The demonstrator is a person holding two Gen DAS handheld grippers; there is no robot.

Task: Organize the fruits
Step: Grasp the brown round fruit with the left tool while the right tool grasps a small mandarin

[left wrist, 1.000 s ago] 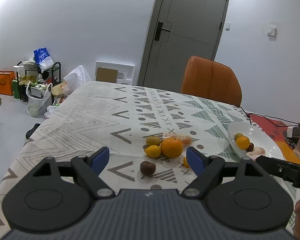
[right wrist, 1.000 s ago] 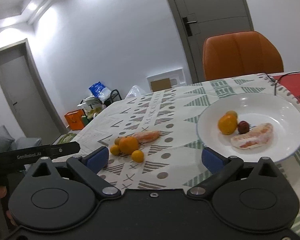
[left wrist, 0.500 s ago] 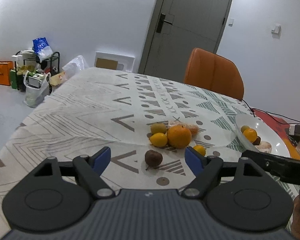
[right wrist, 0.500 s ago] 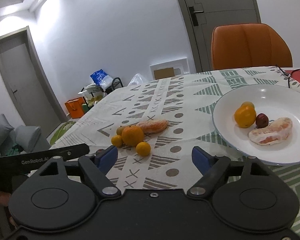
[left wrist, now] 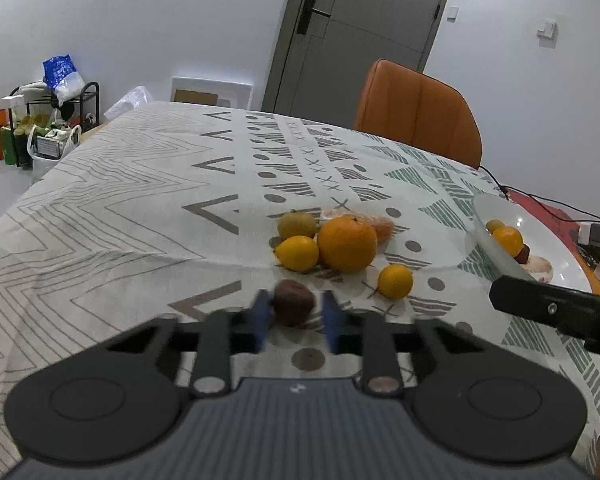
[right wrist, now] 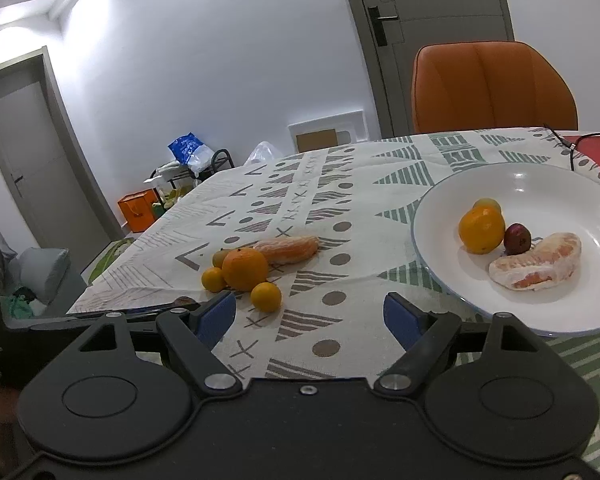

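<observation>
orange chair [left wrist: 418, 114], grey door [left wrist: 360, 32], patterned tablecloth [left wrist: 112, 200]

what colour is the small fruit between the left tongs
Dark brown fruit, between the left tongs; clearest in the left wrist view.

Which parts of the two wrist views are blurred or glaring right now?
Left wrist view: the fingers and the brown fruit between them are motion-blurred; the orange is sharp. Right wrist view: sharp overall, with ceiling light glare top left and small highlights on the plate.

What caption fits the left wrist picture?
Left gripper jaws shut on a brown fruit near the oranges.
</observation>
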